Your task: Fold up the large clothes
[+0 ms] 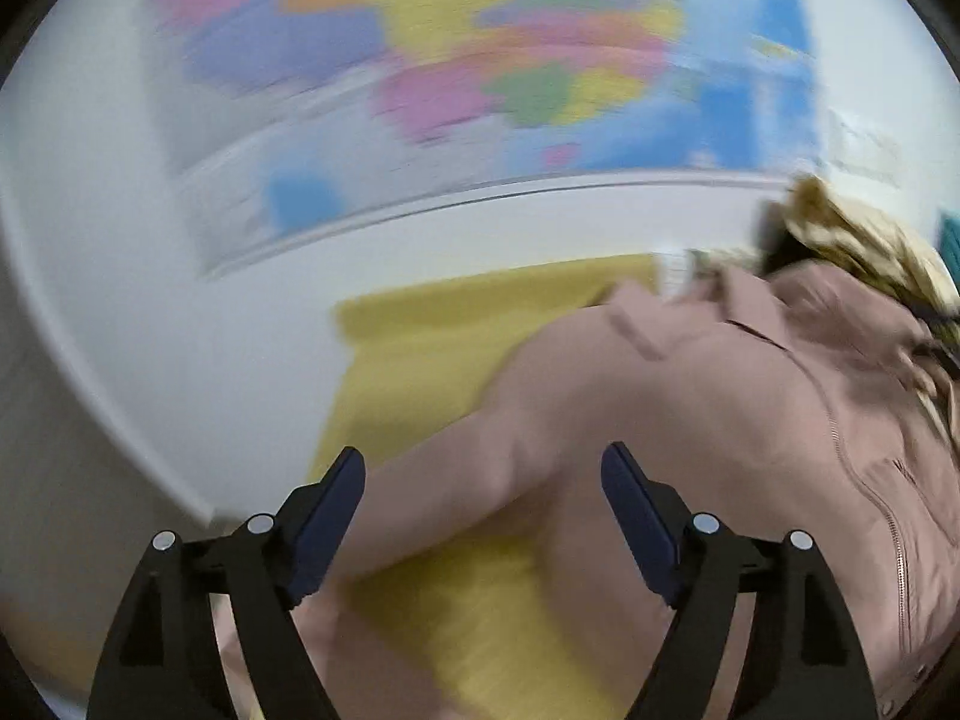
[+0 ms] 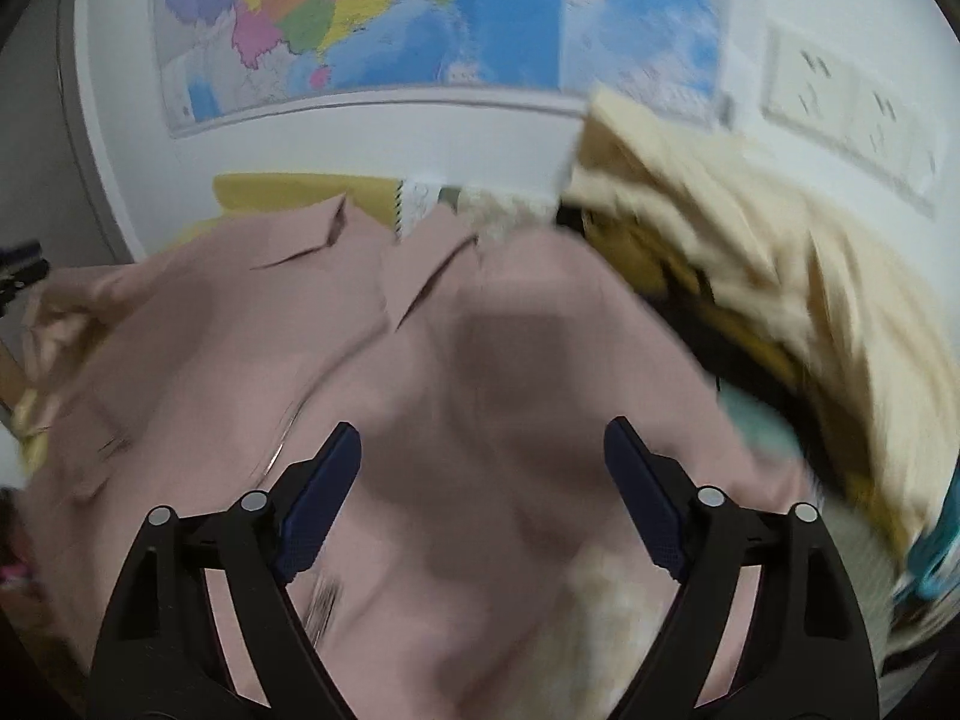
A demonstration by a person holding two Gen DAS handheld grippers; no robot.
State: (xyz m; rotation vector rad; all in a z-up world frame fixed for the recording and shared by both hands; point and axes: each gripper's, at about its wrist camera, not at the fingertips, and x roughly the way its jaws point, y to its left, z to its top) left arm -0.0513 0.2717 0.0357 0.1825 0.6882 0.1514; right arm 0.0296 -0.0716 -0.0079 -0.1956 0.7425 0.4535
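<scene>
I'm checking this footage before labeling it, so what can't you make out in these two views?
- Left wrist view: wall map smeared by motion blur; nothing on it legible.
- Left wrist view: pink jacket cut off by the right edge.
- Right wrist view: jacket hem hidden behind the right claw.
- Right wrist view: cream garment pile blurred.

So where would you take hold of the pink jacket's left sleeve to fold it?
Probably at the far end of the sleeve, which trails down-left from the shoulder across the yellow cloth. The open left gripper already straddles it; come from above and outside, pinch across its width, then carry it toward the zipper. Motion blur hides the cuff itself.
</scene>
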